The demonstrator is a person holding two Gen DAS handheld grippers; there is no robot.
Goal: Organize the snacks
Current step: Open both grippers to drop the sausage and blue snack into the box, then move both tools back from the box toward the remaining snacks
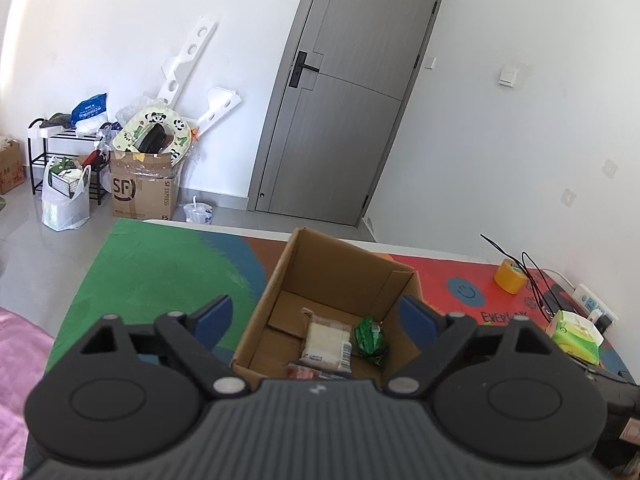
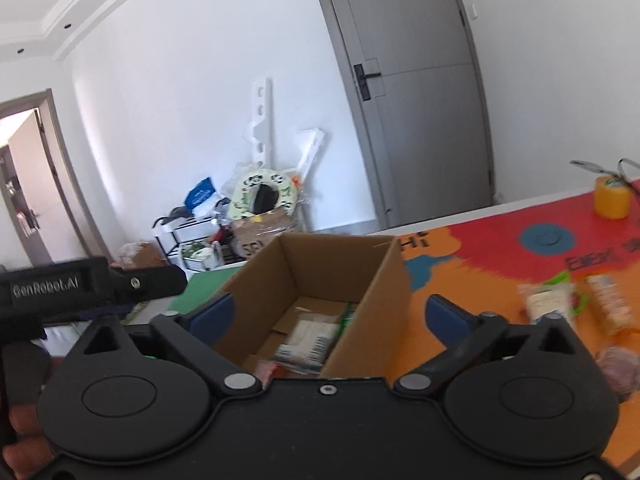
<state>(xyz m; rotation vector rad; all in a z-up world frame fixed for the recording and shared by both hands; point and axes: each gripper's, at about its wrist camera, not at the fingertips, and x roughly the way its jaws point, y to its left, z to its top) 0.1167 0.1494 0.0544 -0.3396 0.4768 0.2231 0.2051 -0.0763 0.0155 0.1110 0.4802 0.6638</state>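
Snacks already gathered lie on the floor of an open cardboard box that stands on a brightly painted tabletop: a pale wrapped cake with a barcode label, a crinkled green packet just beside it, and a reddish wrapper half hidden under the near wall. Both tongs hang above the near edge of the box, angled down into it, which suggests a drop just made rather than a pick-up about to begin. The left gripper stands spread wide, its blue pads on either side of the box opening with nothing pressed between them; the right gripper is likewise released and empty, its jaws straddling the box's near corner. Ahead and to the right of the right tongs, well outside the box, more wrapped snacks wait on the orange patch of the table, along with a biscuit-coloured pack and a dark round item nearer the camera, too blurred to name. These look like the remaining work, so the sorting appears roughly midway. Farther off sit a roll of yellow tape and, in the left view, a green tissue pack beside cables, none of it part of the job. A grey door closes the room behind.
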